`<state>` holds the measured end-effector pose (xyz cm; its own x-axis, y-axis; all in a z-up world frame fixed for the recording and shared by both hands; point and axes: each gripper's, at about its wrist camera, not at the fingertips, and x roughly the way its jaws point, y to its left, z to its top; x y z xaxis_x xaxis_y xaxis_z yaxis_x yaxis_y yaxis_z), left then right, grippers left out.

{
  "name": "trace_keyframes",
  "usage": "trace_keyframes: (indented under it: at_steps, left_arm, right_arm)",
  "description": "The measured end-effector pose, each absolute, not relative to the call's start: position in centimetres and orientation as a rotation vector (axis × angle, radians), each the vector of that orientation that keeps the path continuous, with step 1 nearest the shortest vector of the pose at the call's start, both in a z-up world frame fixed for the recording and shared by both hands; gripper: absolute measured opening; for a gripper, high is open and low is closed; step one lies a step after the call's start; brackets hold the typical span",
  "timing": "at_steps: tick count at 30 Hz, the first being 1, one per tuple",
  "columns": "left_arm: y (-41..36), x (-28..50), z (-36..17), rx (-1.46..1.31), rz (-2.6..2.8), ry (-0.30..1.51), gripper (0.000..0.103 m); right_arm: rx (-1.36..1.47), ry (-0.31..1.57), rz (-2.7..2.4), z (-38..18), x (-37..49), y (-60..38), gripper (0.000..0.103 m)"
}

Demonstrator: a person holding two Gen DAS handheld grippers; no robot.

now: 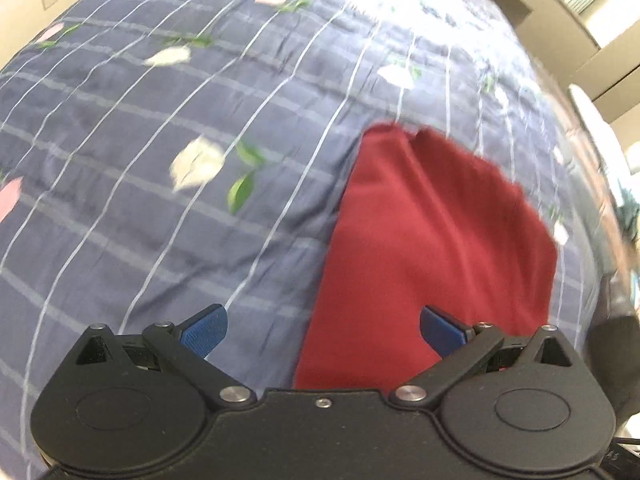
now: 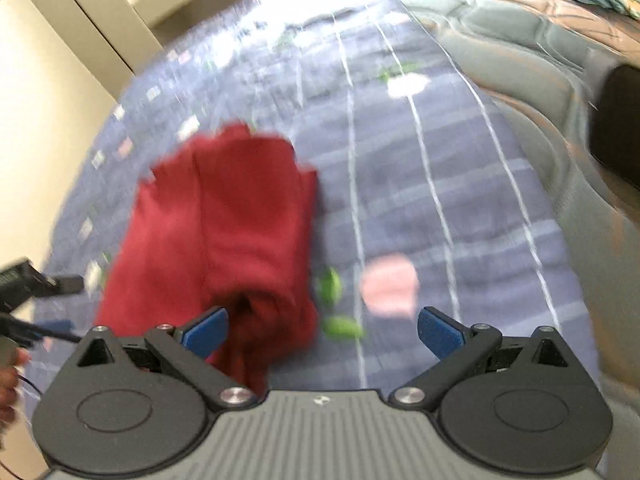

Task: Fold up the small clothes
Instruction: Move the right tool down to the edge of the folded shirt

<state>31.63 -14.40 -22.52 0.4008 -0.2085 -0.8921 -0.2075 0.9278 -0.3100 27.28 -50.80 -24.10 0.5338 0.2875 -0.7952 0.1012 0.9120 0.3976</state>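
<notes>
A dark red garment (image 1: 432,248) lies on a blue checked bedspread (image 1: 160,128) with flower prints. In the left wrist view it lies ahead and right of centre, partly folded. My left gripper (image 1: 324,334) is open and empty above the garment's near left edge. In the right wrist view the red garment (image 2: 224,232) lies ahead on the left, its near end bunched by my left finger (image 2: 206,334). My right gripper (image 2: 322,334) is open and holds nothing. The view is blurred.
The bedspread (image 2: 420,184) covers most of both views. A grey quilted cover (image 2: 532,56) lies along the right side. The other gripper (image 2: 32,280) shows at the left edge of the right wrist view. Cream walls and cabinets (image 1: 580,28) stand beyond the bed.
</notes>
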Motion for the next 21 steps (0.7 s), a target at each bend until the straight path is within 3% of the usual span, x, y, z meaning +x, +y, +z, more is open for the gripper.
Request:
trace_keyframes:
  at_steps: [10, 17, 21]
  left_arm:
    - [-16.2, 37.0, -25.9, -0.377, -0.05, 1.155, 0.102]
    - [-16.8, 37.7, -27.5, -0.333, -0.063, 1.187, 0.102]
    - [-17.0, 37.7, -28.0, -0.354, -0.051, 1.196, 0.102]
  right_arm:
    - [0.489, 0.977, 0.178, -26.7, 35.0, -49.6, 0.103]
    - [0.78, 1.063, 0.22, -30.3, 36.5, -50.5, 0.103]
    - [0.865, 1.007, 0.233, -31.4, 35.7, -51.4, 0.103]
